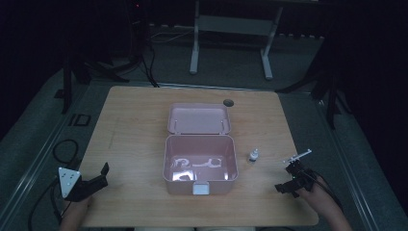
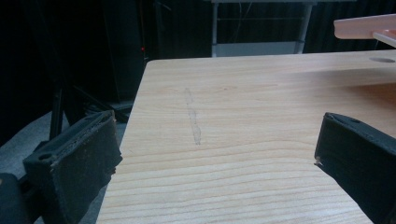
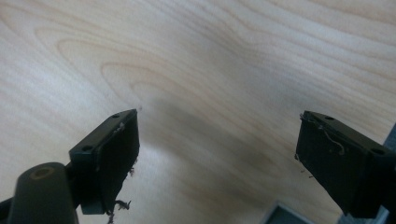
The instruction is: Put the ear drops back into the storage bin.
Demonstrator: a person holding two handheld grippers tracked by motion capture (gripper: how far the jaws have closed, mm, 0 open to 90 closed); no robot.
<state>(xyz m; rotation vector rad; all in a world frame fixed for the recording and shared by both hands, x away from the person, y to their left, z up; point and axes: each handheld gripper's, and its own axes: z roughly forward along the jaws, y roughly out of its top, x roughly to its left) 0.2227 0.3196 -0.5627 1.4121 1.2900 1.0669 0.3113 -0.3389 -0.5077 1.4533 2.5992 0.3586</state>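
As the high view shows, a pink box (image 1: 200, 164) sits at the middle of the wooden table (image 1: 130, 125), its hinged lid (image 1: 198, 118) thrown back flat on the far side and a pale latch (image 1: 200, 188) on its near wall. Pale shapes lie on the box floor; their nature cannot be determined. A small dropper bottle (image 1: 253, 155) stands upright just beside the box's right wall, not touching it. The left gripper (image 1: 98, 177) rests near the table's front left corner, well apart from the box, held by the person's left hand (image 1: 77, 211). The right gripper (image 1: 287, 179) lies near the front right edge, held by the right hand (image 1: 315, 192), near the bottle but clear of it. A round cable hole (image 1: 228, 102) marks the far side of the table. Along the left gripper (image 2: 215, 154) view, the two black jaws stand wide apart with nothing between them, bare wood grain beneath, and an edge of the pink box (image 2: 366, 25) appears at upper right. A faint scuff mark (image 2: 194, 119) runs across the table surface (image 2: 243, 93). Along the right gripper (image 3: 217, 154) view, the jaws likewise stand wide apart and empty over bare table (image 3: 210, 60); loose fibres cling to the pads (image 3: 119, 154).
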